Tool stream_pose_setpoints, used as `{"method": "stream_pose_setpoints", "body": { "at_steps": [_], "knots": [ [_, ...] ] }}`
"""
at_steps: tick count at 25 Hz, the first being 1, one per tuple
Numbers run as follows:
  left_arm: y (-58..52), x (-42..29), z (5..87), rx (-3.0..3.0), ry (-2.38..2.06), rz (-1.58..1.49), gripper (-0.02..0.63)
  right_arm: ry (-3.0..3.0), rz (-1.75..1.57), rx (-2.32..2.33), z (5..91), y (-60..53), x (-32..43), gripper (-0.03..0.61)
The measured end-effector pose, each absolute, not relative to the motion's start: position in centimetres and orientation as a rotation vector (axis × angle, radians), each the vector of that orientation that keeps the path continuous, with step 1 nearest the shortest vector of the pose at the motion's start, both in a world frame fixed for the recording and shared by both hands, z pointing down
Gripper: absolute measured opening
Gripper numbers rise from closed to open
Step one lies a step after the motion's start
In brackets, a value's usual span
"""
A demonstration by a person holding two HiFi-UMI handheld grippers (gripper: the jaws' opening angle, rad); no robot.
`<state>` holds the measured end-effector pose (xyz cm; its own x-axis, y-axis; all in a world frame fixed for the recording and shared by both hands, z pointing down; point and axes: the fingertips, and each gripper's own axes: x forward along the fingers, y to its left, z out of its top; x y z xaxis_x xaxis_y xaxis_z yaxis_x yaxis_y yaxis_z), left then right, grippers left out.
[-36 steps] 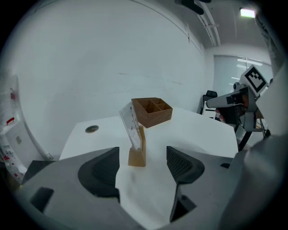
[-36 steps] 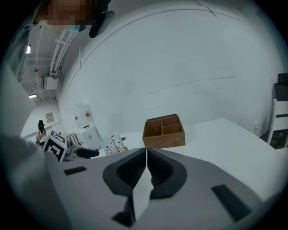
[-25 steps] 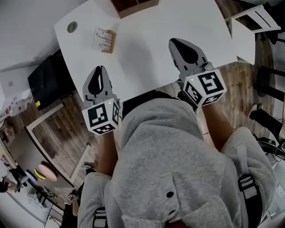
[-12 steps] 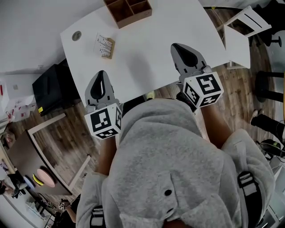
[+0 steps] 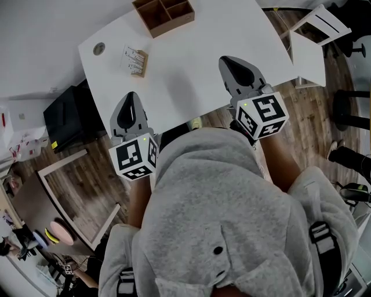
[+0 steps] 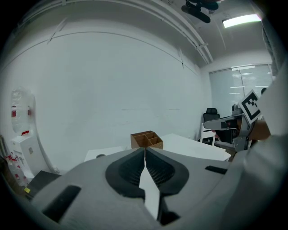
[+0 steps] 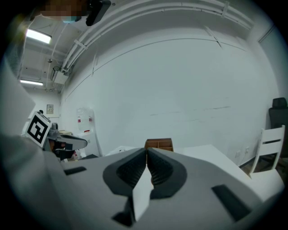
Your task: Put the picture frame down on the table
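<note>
Overhead, we hold the left gripper (image 5: 130, 104) and right gripper (image 5: 232, 65) at the near edge of the white surface (image 5: 191, 64). The picture frame (image 5: 134, 60) sits on it toward the far left, well apart from both, near a wooden divider box (image 5: 163, 13). Along the left gripper (image 6: 145, 155), the jaws meet on nothing. The right gripper (image 7: 146, 157) shows the same.

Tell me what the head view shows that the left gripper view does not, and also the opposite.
Only the head view shows the small flat wood-edged frame lying on the white table, and the left gripper's own black-and-white marker cube. Only the left gripper view shows the lit ceiling lamp and the bright window blinds. Both show that table, the brown wooden divided box and the left claw, shut and empty.
</note>
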<state>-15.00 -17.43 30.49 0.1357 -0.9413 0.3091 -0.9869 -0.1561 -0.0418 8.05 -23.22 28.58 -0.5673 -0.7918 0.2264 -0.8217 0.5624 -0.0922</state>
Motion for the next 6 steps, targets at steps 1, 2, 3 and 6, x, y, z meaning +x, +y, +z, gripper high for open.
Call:
{"method": "stream_pose_setpoints", "body": {
  "at_steps": [1,2,3,6],
  "knots": [
    [-17.39,-14.99,30.37,2.233,-1.918,0.396,0.028,-2.633,0.281,1.372,28.48,-23.16,8.05,0.028],
    [-17.39,-15.0,30.28,2.235,-1.919,0.397,0.028,-2.633,0.281,1.372,28.42,-23.14,8.02,0.028],
    [-17.44,-15.03,30.23,2.237,-1.919,0.398,0.028,-2.633,0.281,1.371,28.42,-23.16,7.95,0.028],
    [-17.72,-15.12,30.23,2.241,-1.921,0.401,0.027,-2.634,0.28,1.361,28.59,-23.31,7.63,0.028]
  ]
}}
